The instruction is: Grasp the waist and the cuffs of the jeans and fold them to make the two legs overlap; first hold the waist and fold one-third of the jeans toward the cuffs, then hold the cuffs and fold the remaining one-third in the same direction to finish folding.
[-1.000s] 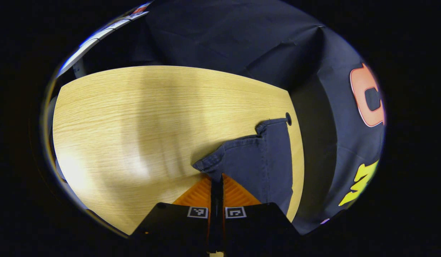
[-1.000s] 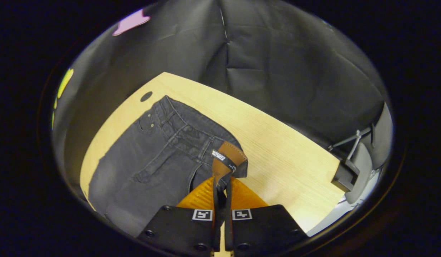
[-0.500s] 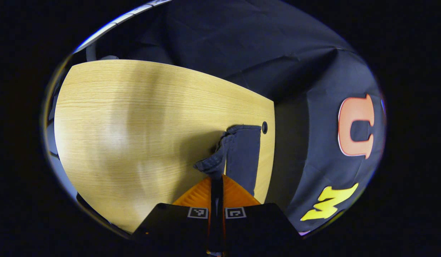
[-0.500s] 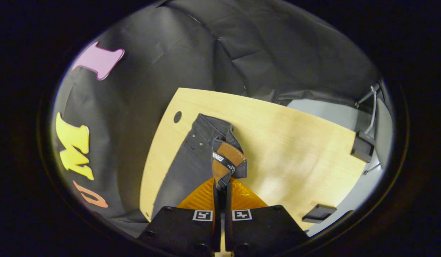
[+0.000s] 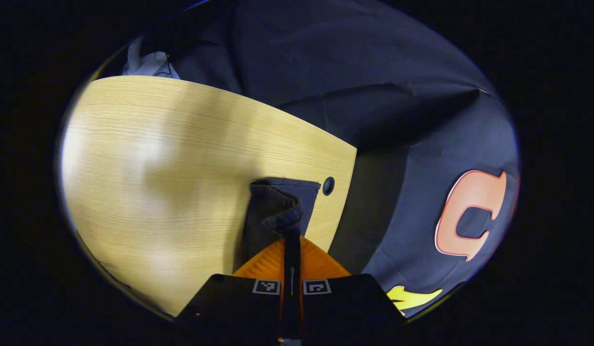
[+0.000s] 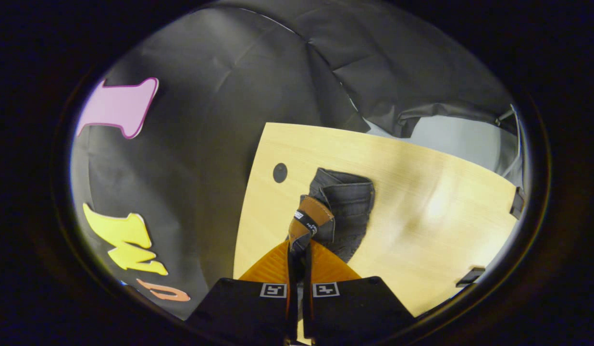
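**Both grippers holding the jeans during the leg-over-leg fold**

Left gripper (image 5: 291, 235): the two fingers stand closed together, pinching a bunched hem of dark cloth, judged to be a cuff (image 5: 282, 218) of the jeans (image 5: 278, 202). Beyond the pinch the trouser leg runs forward to the far right corner of the table (image 5: 157, 158), ending just beside a small round hole (image 5: 328, 185) in the tabletop.

Right gripper (image 6: 297, 247): its fingers are likewise closed, here on the waist, with the brown leather patch (image 6: 312, 218) standing up directly above the fingertips. The rest of the waistband (image 6: 347, 192) lies on the table just past the patch, near the same round hole (image 6: 279, 172) (seen here at the table's left edge).

Location of the garment: along the short edge of the table nearest the black cloth wall (image 5: 374, 96), with one layer lifted by both grippers and the other lying flat. Judged stage: the fold that overlaps the two legs, not yet laid down.

Risks: the pinches sit close to the cloth's edge, so a slip at either end would drop the lifted leg crooked. Uneven travel of the two grippers would skew the seams. The jeans lie near the table edge, and a pull toward the wall could drag them off.

Pose: each gripper points forward and downward at the tabletop from above, fingers upright in its own view; the holding hands cannot be told.
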